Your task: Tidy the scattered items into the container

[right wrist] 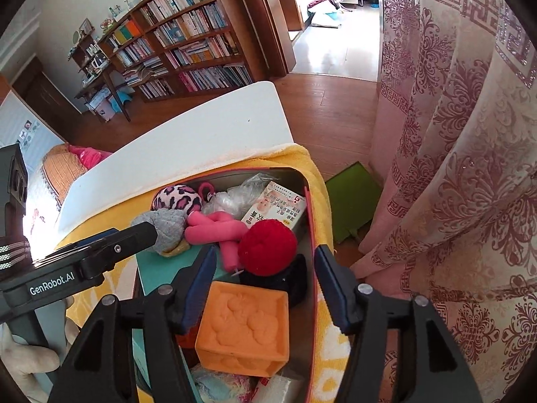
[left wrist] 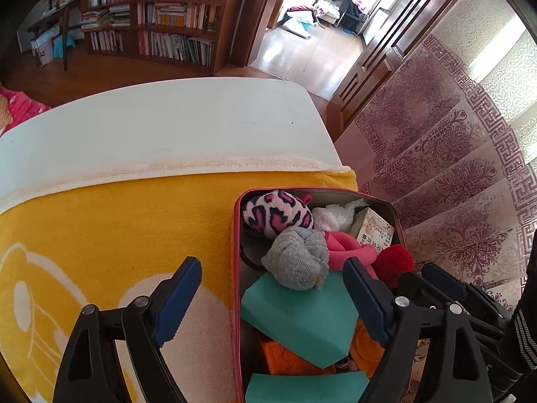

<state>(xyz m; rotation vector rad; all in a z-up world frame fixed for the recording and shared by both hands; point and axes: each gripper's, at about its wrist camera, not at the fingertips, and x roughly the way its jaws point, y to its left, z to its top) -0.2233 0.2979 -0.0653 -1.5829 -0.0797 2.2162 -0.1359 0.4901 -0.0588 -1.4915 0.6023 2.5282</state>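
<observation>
A red-rimmed tin container [left wrist: 236, 268] stands on a yellow towel [left wrist: 117, 221]. It holds a leopard-print plush [left wrist: 275, 213], a grey sock ball [left wrist: 297, 262], teal blocks [left wrist: 302, 319], a pink toy [left wrist: 349, 245], a red pompom [left wrist: 394, 262] and a small printed box [left wrist: 376, 230]. My left gripper [left wrist: 272, 268] hangs open above the sock ball and holds nothing. My right gripper [right wrist: 265, 252] is open over the red pompom [right wrist: 268, 247] and an orange block [right wrist: 245, 325], its pads clear of both. One finger [right wrist: 134, 235] of the left gripper reaches in beside the grey sock ball [right wrist: 169, 226].
The towel covers the near part of a white table [left wrist: 167, 127]. A patterned pink curtain [right wrist: 453, 168] hangs close on the right. A green flat object [right wrist: 352, 198] lies on the wooden floor below the table edge. Bookshelves [left wrist: 161, 16] line the far wall.
</observation>
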